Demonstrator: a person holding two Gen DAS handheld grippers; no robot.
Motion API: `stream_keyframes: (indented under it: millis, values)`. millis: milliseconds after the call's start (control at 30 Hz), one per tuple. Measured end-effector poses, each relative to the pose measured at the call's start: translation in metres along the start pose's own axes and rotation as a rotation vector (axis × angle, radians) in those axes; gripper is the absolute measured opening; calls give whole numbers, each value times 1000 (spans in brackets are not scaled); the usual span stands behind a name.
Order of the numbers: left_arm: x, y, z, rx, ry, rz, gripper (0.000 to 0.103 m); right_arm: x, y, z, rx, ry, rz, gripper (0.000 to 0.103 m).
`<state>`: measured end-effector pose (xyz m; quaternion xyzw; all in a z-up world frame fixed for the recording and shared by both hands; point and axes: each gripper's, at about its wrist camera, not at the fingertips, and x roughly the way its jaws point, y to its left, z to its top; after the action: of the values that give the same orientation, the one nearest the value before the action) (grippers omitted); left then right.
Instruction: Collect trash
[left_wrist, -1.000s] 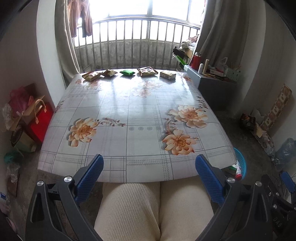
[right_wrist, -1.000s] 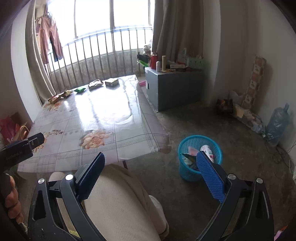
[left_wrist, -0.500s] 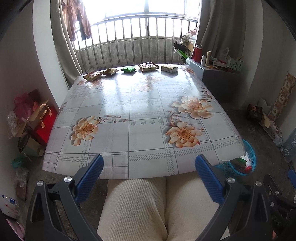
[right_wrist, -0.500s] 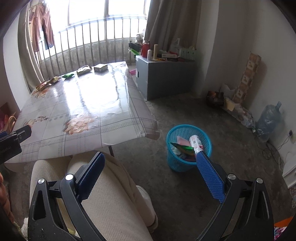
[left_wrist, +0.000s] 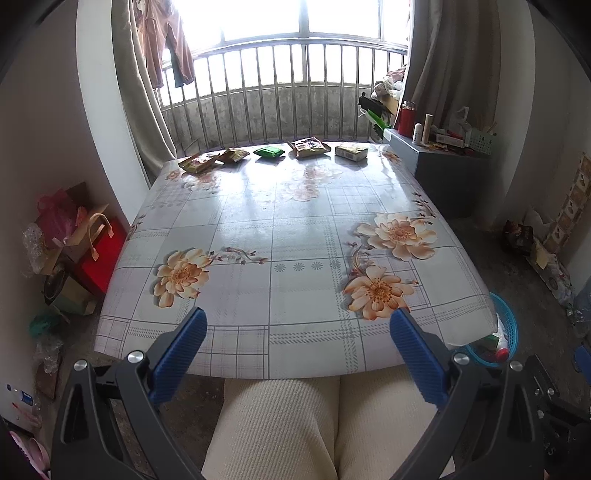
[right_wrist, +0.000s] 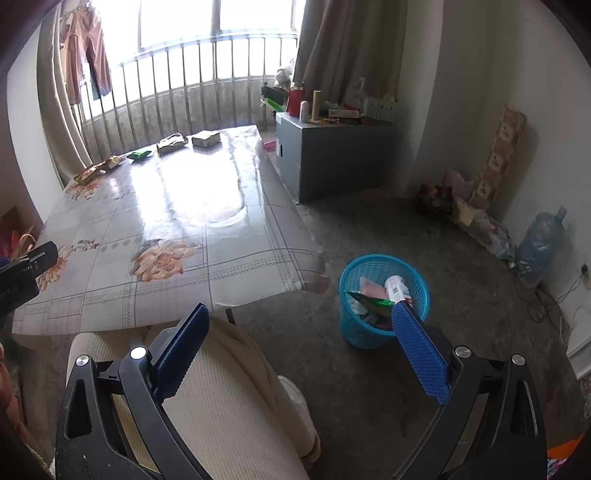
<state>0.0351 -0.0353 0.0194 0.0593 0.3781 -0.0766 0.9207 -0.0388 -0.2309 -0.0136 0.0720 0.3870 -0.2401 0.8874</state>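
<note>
Left wrist view shows the left gripper (left_wrist: 295, 354) spread wide and empty over the table's (left_wrist: 295, 236) near edge; five packets (left_wrist: 271, 152) lie in a row at the far edge. Right gripper (right_wrist: 299, 350) is also wide and empty, beside the bin (right_wrist: 384, 295). Reaching well forward, lining the jaws across one packet and closing flat should work best, since wrappers slide on glossy cloth.

Grey cabinet (right_wrist: 332, 155) by curtain (right_wrist: 343, 55); water jug (right_wrist: 539, 243).
</note>
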Motion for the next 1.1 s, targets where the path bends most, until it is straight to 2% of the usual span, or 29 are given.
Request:
stream_keyframes:
  millis: [333, 1100]
  values:
    - [4, 10, 4, -36, 8, 22, 97, 1, 9, 8, -32, -10, 3, 95]
    - [1, 11, 3, -12, 3, 21, 97, -4, 12, 12, -33, -19, -5, 95]
